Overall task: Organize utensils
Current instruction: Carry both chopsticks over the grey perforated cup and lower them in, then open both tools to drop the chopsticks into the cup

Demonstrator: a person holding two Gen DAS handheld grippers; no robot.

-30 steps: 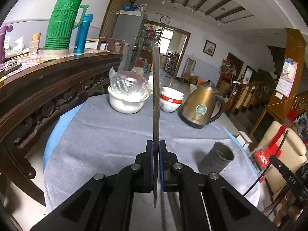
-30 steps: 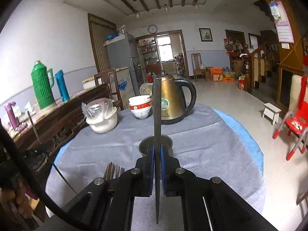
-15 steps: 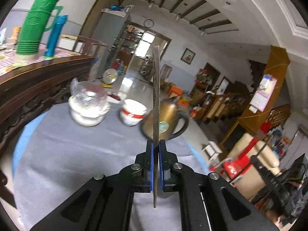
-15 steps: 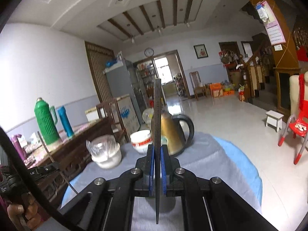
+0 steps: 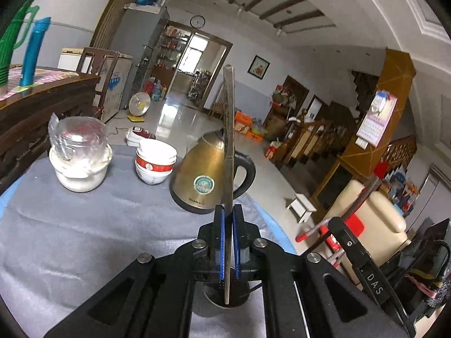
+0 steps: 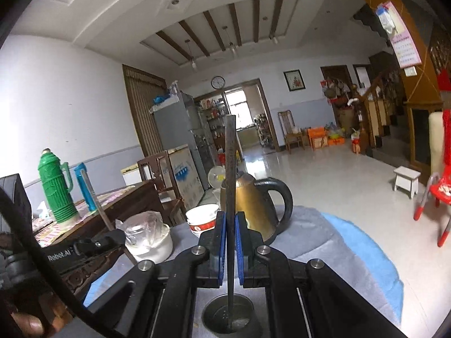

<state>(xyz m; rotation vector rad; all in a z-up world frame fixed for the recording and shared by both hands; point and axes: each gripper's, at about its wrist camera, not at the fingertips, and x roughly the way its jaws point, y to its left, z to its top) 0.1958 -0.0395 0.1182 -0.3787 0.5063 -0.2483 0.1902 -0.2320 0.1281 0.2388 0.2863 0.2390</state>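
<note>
Steel cup (image 6: 227,317), round and open-mouthed, sits on the grey tablecloth (image 5: 84,225) directly beneath both tools. Each gripper is clamped tight on one upright metal chopstick: the right gripper (image 6: 230,246) holds its chopstick (image 6: 229,169) with the lower tip already inside the cup's mouth, and the left gripper (image 5: 228,243) holds another chopstick (image 5: 229,140) with its tip at the rim. Best to keep each stick vertical and lower it well inside before letting go — one hand at a time. Beyond stand a brass kettle (image 5: 201,176), stacked bowls (image 5: 155,162) and a covered white dish (image 5: 80,159).
</note>
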